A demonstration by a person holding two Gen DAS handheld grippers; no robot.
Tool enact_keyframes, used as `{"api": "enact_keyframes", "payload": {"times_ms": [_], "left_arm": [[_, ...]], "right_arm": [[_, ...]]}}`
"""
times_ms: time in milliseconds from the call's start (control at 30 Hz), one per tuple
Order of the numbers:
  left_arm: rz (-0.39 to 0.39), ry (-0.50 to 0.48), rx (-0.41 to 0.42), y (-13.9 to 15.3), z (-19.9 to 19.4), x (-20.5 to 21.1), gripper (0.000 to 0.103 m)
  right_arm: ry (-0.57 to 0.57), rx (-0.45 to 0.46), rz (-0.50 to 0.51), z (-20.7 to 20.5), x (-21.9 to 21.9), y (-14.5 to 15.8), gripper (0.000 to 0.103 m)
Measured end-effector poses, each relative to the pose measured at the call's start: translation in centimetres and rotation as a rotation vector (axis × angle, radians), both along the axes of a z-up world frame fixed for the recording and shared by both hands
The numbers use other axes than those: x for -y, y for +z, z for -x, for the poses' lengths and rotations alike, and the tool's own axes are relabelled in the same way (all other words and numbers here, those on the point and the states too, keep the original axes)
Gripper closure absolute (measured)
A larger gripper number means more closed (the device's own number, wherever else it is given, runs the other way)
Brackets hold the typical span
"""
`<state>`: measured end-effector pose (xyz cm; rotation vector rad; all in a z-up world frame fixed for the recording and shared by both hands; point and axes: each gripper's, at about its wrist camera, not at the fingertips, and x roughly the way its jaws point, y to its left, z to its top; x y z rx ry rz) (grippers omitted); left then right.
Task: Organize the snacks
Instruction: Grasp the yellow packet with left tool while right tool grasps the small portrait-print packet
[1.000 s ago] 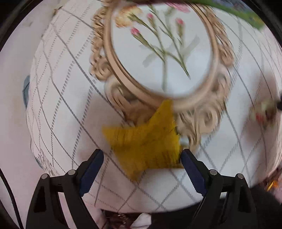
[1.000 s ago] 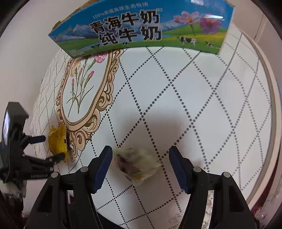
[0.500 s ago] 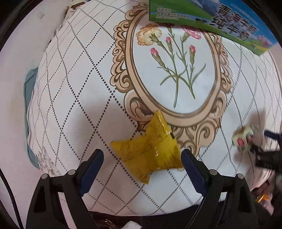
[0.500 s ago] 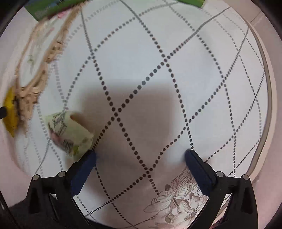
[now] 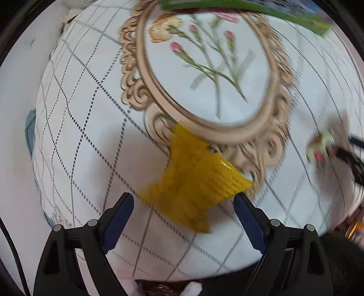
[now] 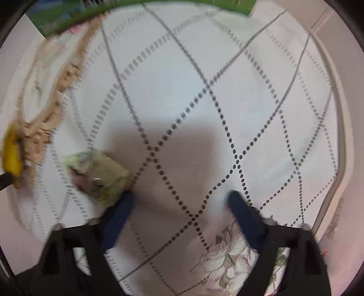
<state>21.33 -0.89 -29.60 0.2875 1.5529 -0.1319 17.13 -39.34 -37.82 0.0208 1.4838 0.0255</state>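
Left gripper [image 5: 183, 200] spread wide over the crinkled yellow snack packet [image 5: 195, 179], which lies flat between the blue-padded tips on the white diamond-patterned tablecloth [image 5: 86, 127], overlapping the printed gold oval frame [image 5: 250, 134]. Right gripper [image 6: 180, 200] gapes wide too, nothing between its tips; the pale green wrapped snack [image 6: 97, 175] sits just outside its left finger. Farthest back, the green-edged milk carton box [image 6: 75, 17].

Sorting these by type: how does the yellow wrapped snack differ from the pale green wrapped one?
The yellow wrapped snack is plain yellow and lies ahead between the left gripper fingers; the pale green wrapped snack has printed markings and sits left of the right gripper fingers. Both rest ungrasped on the tablecloth.
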Motion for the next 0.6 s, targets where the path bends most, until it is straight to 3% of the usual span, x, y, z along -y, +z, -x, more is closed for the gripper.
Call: {"api": "enact_keyframes", "payload": {"times_ms": [100,233,400,500,533,600], "left_arm": [[0.048,0.099,0.002,-0.3,-2.4,-1.2,0.013],[0.137,0.202,-0.013,0.0,-3.7,-2.7,0.013],[0.192,0.251,-0.062,-0.8,-3.2,-3.3,0.013],[0.226,0.309,-0.074,-1.5,-3.1,-4.2,0.013],[0.244,0.338,-0.046,-1.5,-3.0,-4.5,0.016],[0.238,0.372,-0.002,-1.5,-2.8,-5.1,0.047]], "right_arm": [[-0.036,0.057,-0.147,0.6,0.2,2.9,0.028],[-0.042,0.068,-0.266,-0.1,-1.1,4.6,0.028],[-0.090,-0.014,-0.295,-1.3,-2.2,2.0,0.028],[-0.063,-0.016,-0.230,-1.6,-3.5,0.5,0.035],[-0.046,-0.014,-0.212,-2.1,-4.3,0.0,0.036],[-0.008,-0.002,-0.164,-2.0,-5.2,0.1,0.040]]}}
